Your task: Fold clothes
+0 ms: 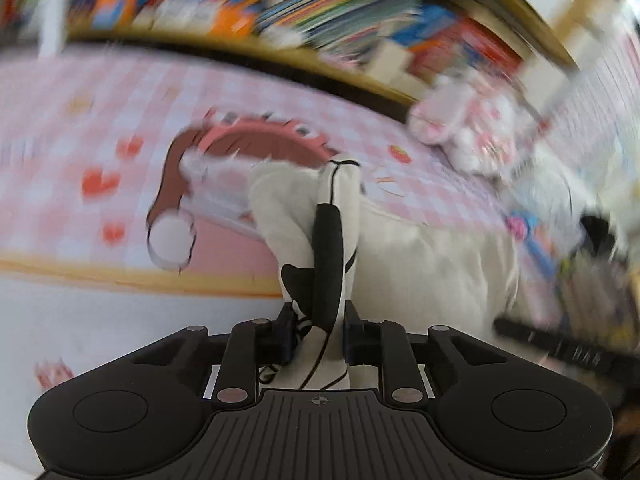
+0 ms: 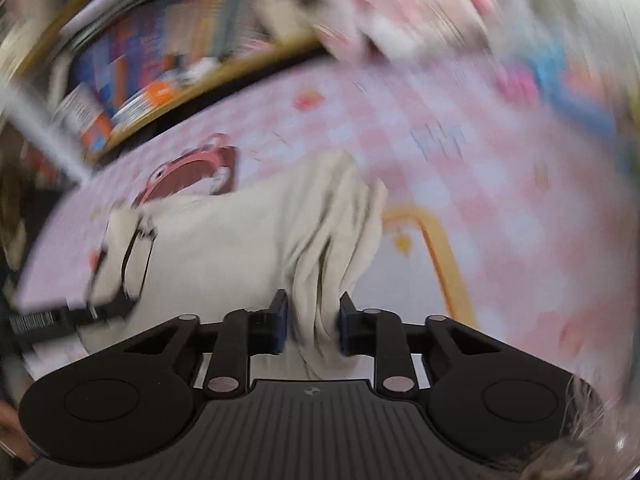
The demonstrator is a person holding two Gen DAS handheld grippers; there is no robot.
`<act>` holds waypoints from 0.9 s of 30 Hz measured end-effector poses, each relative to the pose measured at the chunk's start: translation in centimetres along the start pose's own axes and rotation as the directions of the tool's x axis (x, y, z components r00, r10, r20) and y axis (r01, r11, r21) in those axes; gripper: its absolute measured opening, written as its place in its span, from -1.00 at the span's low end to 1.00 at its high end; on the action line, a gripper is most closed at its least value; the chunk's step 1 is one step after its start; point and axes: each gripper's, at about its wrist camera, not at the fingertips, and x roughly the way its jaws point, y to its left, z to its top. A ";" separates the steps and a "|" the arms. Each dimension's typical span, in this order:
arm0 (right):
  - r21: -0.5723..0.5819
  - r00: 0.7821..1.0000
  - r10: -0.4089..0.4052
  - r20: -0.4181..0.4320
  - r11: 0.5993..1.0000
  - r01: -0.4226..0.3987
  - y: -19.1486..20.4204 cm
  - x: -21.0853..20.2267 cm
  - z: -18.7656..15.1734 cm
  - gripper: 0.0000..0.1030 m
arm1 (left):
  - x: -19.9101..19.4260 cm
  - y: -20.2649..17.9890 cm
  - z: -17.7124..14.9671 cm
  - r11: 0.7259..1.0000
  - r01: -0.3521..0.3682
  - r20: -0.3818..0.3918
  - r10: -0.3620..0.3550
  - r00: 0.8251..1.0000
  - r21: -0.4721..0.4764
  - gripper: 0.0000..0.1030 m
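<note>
A cream white garment (image 1: pixel 420 264) with black printed lines hangs stretched between my two grippers above a pink checked surface (image 1: pixel 100 120). My left gripper (image 1: pixel 318 332) is shut on one bunched end of it, where a black patch shows. My right gripper (image 2: pixel 313 330) is shut on the other gathered end of the garment (image 2: pixel 224 236). The left gripper's dark body shows at the left of the right wrist view (image 2: pixel 48 320). Both views are blurred by motion.
A wooden shelf of coloured books (image 1: pixel 320 8) runs along the back. A pink and white plush toy (image 1: pixel 468 120) lies at the far right of the surface. A pink and brown printed figure (image 1: pixel 240 148) is on the cloth beneath the garment.
</note>
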 end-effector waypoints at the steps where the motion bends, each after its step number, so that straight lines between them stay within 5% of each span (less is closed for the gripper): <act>1: -0.024 1.000 -0.006 0.005 1.000 0.006 0.2 0.0 -0.1 -0.59 | 0.1 0.0 0.0 1.000 -0.005 -0.004 0.005 1.000 0.006 -0.59; 4: 0.007 1.000 -0.002 -0.018 1.000 0.002 -0.4 0.4 -0.2 -0.59 | 0.4 1.6 0.2 0.996 0.030 -0.028 -0.032 0.999 -0.084 -0.46; 11: 0.291 0.993 0.084 -0.082 0.955 -0.056 -4.2 1.5 -0.3 -0.29 | 1.6 4.0 0.3 0.967 0.099 -0.069 -0.118 0.991 -0.234 -0.18; 17: 0.312 0.992 0.094 -0.086 0.948 -0.063 -4.4 1.7 -0.2 -0.20 | 2.1 3.9 0.4 0.955 0.146 -0.051 -0.164 0.985 -0.259 0.04; 23: 0.262 0.993 0.079 -0.092 0.964 -0.052 -3.5 2.2 0.1 -0.16 | 2.2 2.6 0.4 0.975 0.113 -0.049 -0.124 0.991 -0.193 -0.05; 24: 0.250 0.993 0.074 -0.095 0.967 -0.048 -3.3 2.2 0.1 -0.16 | 2.2 2.7 0.4 0.976 0.107 -0.049 -0.118 0.992 -0.189 -0.27; 27: 0.212 0.993 0.060 -0.102 0.977 -0.037 -2.8 2.5 0.3 -0.37 | 2.0 2.9 0.2 0.972 0.113 -0.046 -0.125 0.991 -0.205 -0.52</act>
